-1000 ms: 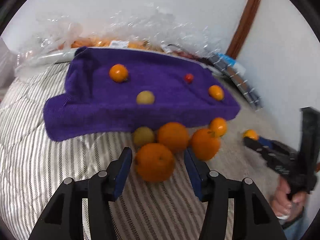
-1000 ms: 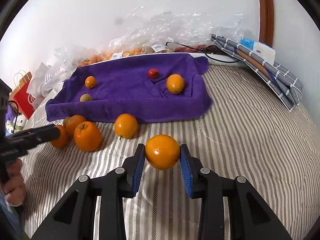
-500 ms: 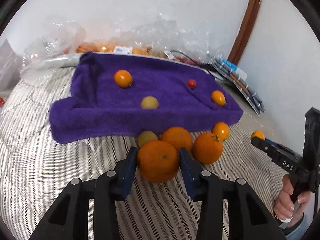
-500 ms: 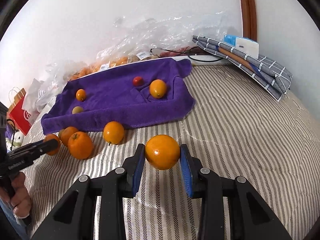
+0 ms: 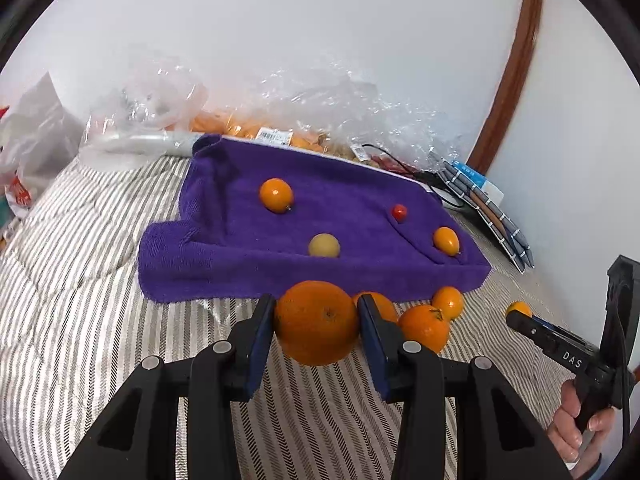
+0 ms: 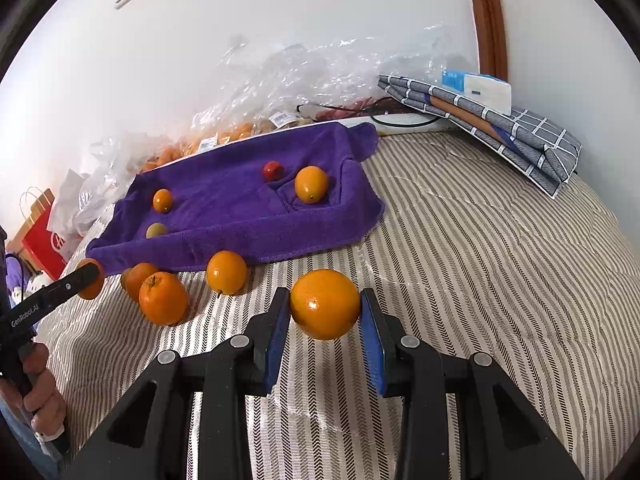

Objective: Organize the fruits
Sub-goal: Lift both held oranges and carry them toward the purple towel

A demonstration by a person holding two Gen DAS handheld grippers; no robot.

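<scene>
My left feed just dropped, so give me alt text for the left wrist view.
The left gripper is shut on an orange in front of a purple towel bearing four small fruits. Three more oranges lie on the striped bedcover beside it, and the right gripper holds another at the right edge.

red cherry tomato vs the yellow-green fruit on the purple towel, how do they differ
The red cherry tomato is glossy red; the yellow-green fruit is dull and pale. The tomato is clearly smaller. The tomato lies toward the towel's far side beside a fold; the yellow-green fruit sits by the raised near edge. Both are round and rest untouched on the purple towel.
</scene>
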